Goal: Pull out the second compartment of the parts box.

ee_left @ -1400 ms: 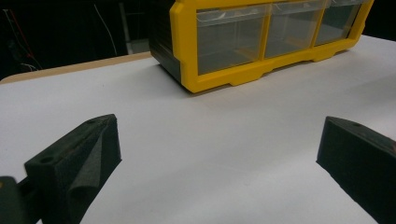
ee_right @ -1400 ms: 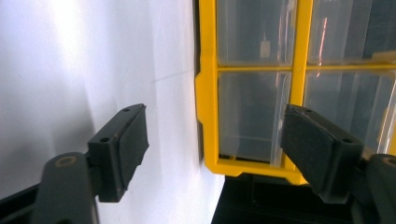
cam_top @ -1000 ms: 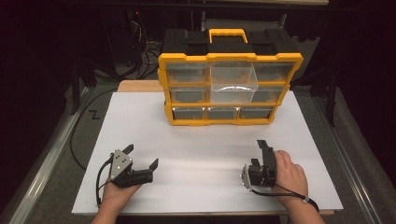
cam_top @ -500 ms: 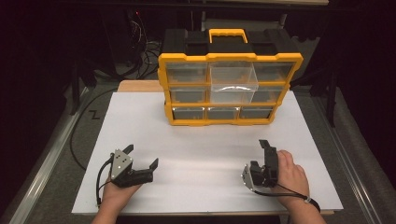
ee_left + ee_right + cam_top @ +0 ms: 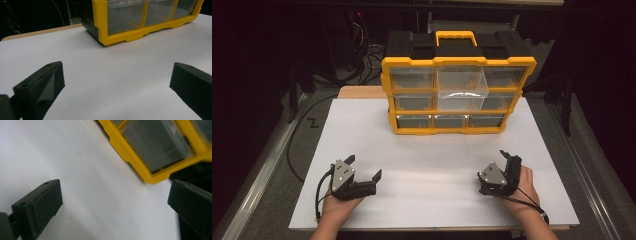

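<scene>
Yellow plastic drawer box with clear drawers sits at twelve o'clock on the white table. Left gripper and right gripper wait near six o'clock, jaws wide apart (nothing held). Next, I think, reach forward to a drawer.

So the drawer organizer is sitting at the far middle of the white board, which is lying on the table. The left gripper is resting near the front left of the board, the right gripper is resting near the front right, both well apart from the organizer and from each other, with bare board lying between them.
</scene>
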